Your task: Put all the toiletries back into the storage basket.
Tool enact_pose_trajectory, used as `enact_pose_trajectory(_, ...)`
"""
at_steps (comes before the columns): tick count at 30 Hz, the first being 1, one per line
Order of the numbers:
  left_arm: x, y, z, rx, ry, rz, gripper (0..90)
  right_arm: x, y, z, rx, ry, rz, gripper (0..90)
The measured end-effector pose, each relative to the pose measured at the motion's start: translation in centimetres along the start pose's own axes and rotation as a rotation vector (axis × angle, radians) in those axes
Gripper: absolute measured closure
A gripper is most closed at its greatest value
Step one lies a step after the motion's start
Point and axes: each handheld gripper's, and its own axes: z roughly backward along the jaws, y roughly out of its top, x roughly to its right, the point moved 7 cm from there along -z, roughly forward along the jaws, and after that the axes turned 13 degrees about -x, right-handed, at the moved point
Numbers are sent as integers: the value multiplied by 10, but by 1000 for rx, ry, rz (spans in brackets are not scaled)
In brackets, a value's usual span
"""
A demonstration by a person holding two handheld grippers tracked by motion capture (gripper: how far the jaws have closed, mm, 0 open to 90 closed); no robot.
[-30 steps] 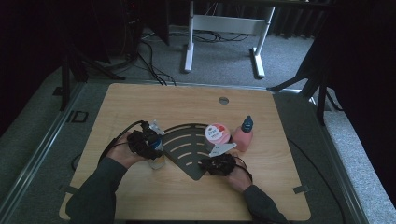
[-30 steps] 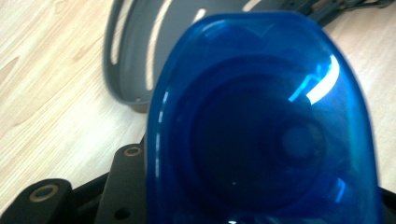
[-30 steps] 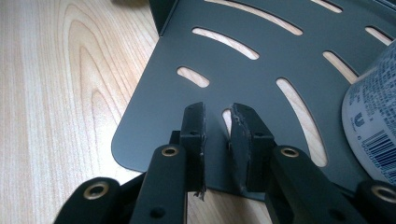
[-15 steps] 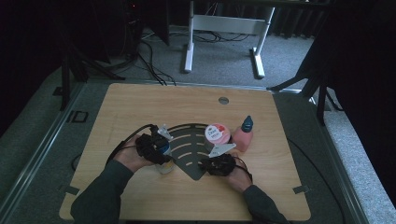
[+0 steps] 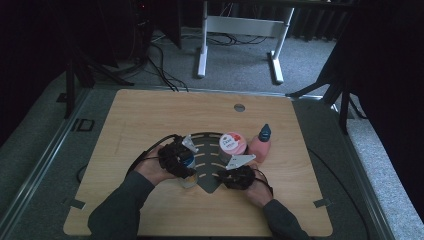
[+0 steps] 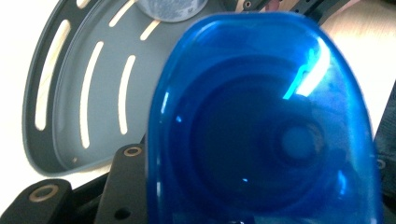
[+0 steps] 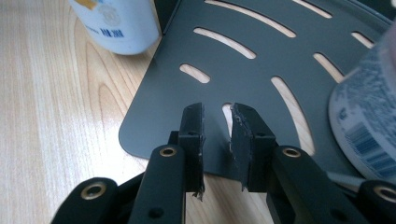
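A dark slotted fan-shaped rack lies flat on the wooden bench, nearer the bench's front edge than its far one. Broad bare wood lies beyond the rack toward the far edge, and more to either side. On the rack's right half stands a pink-lidded tub; a pink bottle stands just past the rack's right edge.

The left gripper, at the rack's left edge, holds a clear bottle with a blue cap upright, its jaws about half open and closed on the bottle's sides.

The right gripper is at the rack's pointed near corner. Its jaws stand a narrow gap apart, over the corner; whether they pinch the plate cannot be told.
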Motion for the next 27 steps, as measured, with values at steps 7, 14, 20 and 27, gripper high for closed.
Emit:
enact_pose_trajectory(7,1,15,-1,8,11,0,548,4,-7,5,-5,-12,-13,739)
enact_pose_trajectory(14,-2,26,-5,0,25,8,548,7,-13,10,-6,-23,-23,739)
enact_pose_trajectory(20,-6,36,-11,-5,41,26,548,9,-16,12,-9,-28,-30,739)
enact_pose_trajectory(27,-8,48,-15,-11,50,29,548,11,-19,15,-9,-33,-34,739)
